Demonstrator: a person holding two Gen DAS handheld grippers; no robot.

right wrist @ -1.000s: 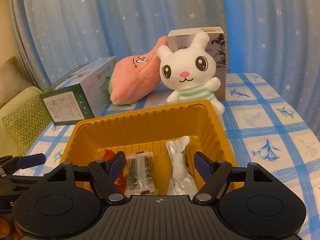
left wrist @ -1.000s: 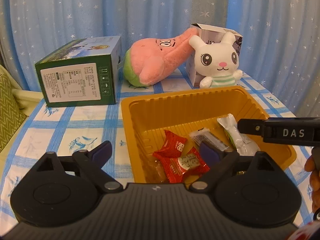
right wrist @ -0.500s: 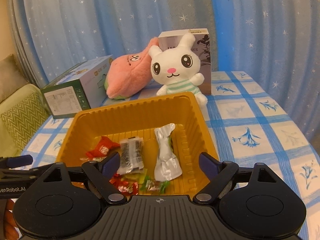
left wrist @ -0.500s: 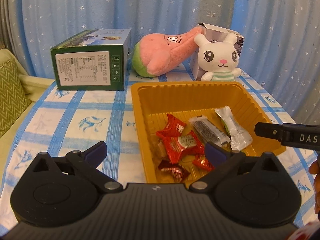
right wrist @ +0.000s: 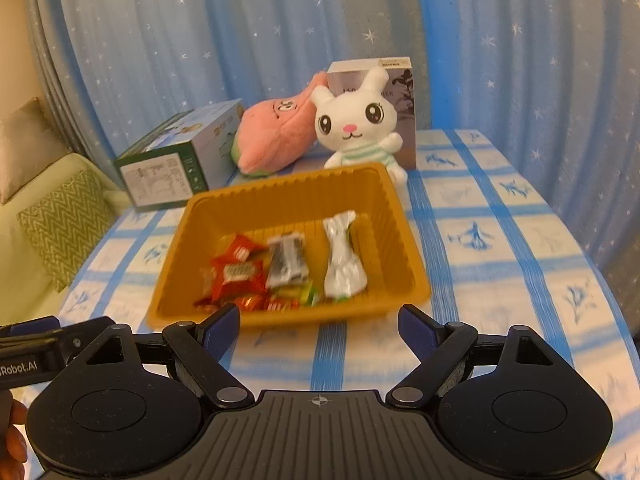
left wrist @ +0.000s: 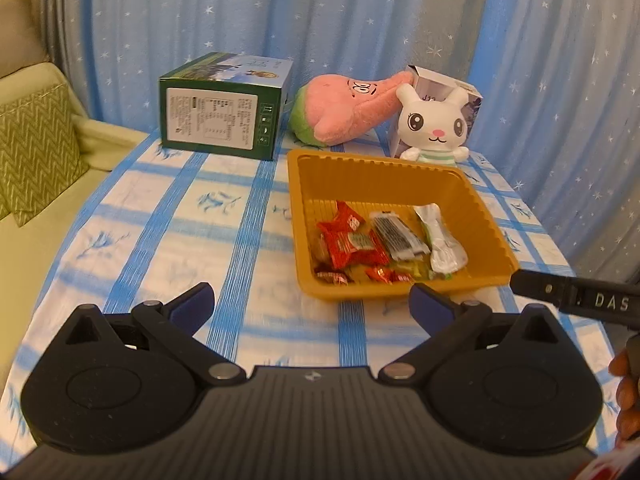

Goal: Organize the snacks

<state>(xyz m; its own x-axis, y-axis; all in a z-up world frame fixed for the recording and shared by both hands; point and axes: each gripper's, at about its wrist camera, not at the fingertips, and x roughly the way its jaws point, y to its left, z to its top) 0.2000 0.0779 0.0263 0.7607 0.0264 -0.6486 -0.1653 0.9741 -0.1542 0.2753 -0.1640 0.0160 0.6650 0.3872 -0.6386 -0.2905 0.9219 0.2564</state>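
We note green box (left wrist: 224, 120) at far left of table (left wrist: 168, 232), pink plush (left wrist: 344, 110) beside it, white bunny plush (left wrist: 434, 124) against grey box (right wrist: 396, 92). Yellow tray (left wrist: 472, 204) right of centre holds snacks: red packets (left wrist: 352, 240), dark striped packet (left wrist: 394, 234), silver packet (left wrist: 442, 240), small candies at near wall. Our left gripper (left wrist: 311, 305) spread wide, empty, above cloth near tray's near-left corner. Our right gripper (right wrist: 319, 322) likewise spread, empty, just short of tray's near wall.
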